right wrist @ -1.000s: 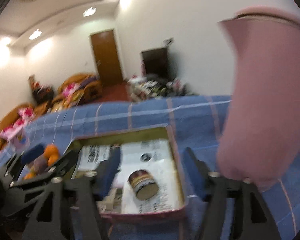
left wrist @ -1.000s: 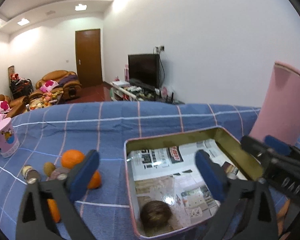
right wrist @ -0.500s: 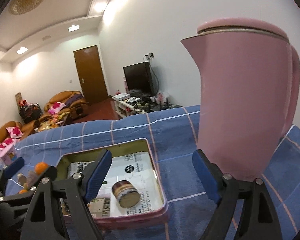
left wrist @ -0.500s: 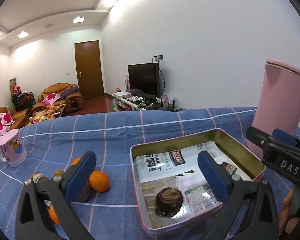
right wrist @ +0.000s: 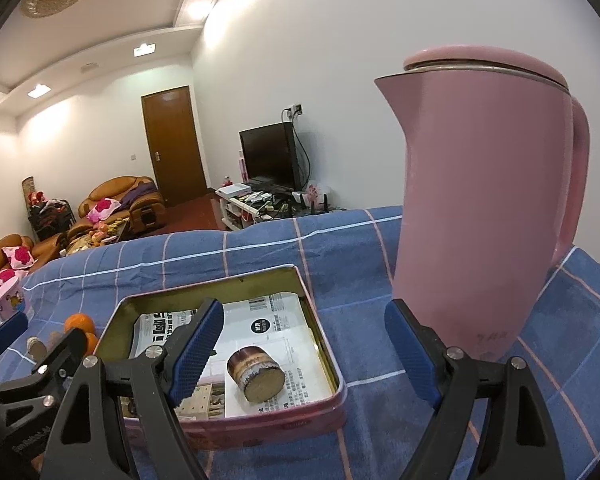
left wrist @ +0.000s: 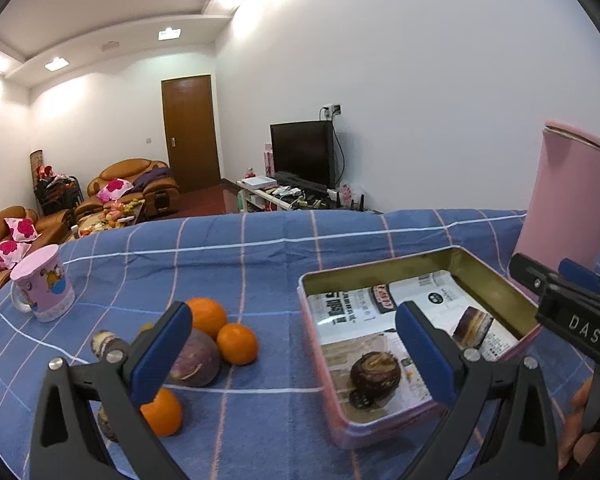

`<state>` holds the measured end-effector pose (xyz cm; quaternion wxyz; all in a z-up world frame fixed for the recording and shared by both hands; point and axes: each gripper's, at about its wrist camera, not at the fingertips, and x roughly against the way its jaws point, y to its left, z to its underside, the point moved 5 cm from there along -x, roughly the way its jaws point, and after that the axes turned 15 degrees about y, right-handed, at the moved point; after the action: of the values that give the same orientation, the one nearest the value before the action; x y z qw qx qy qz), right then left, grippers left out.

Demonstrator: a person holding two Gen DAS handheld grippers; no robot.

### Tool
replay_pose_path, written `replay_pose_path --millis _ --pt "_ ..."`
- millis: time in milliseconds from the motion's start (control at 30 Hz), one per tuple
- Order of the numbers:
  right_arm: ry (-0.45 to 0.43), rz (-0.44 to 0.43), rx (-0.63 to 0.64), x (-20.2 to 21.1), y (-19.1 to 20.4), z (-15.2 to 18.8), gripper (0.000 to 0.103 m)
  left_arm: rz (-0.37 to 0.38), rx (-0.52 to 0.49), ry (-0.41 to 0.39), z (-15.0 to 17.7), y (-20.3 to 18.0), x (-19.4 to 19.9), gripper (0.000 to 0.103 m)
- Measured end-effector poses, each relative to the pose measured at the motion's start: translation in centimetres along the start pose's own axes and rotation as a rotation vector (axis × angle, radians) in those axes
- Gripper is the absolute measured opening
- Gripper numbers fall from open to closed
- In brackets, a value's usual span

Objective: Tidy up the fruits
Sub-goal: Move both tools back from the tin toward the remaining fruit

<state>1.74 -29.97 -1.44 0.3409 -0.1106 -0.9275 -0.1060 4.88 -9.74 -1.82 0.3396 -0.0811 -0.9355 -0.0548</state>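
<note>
the landmark here is the pink tin (left wrist: 500,280), a shallow rectangular box lined with printed paper, sitting on the surface covered with a blue checked cloth (left wrist: 260,256).

the left gripper (left wrist: 292,354) hangs above the cloth at the tin's left near corner; its blue fingers (left wrist: 160,354) stand wide apart with nothing between them. one finger is over the fruit pile to the left of the tin, the other over the tin's near half.

the right gripper (right wrist: 304,354) hangs over the tin's right near corner, its fingers (right wrist: 196,350) also spread wide and empty. one finger is above the tin's inside, the other above the cloth between the tin and the pink kettle (right wrist: 484,200), which stands upright just to the right of the tin.

inside the tin lie two dark items: a round brown fruit (left wrist: 375,374) near its front edge, and a short dark cylinder with a pale cut end (right wrist: 255,372) lying on its side toward the right wall.

left of the tin, on the cloth, the remaining fruit is bunched together: two oranges (left wrist: 236,342) touching a purple round fruit (left wrist: 194,358), another orange (left wrist: 162,412) nearer the camera, and a small brownish piece (left wrist: 104,344) at the pile's far left. further left of the tin, well apart from the pile, stands a pink cartoon mug (left wrist: 42,286).
</note>
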Motion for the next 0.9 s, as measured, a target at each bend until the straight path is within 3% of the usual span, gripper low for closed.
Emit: replay_pose_path --millis 267,900 --pt "0.022 -0.034 -0.051 0.5 1.1 1.1 0.084 -0.011 0.010 0.011 0.5 1.6 0.3 0.103" --pt "0.042 -0.106 0.067 1.5 10.3 3.3 0.084 -0.056 0.063 0.041 1.7 8.3 0.6 0.103"
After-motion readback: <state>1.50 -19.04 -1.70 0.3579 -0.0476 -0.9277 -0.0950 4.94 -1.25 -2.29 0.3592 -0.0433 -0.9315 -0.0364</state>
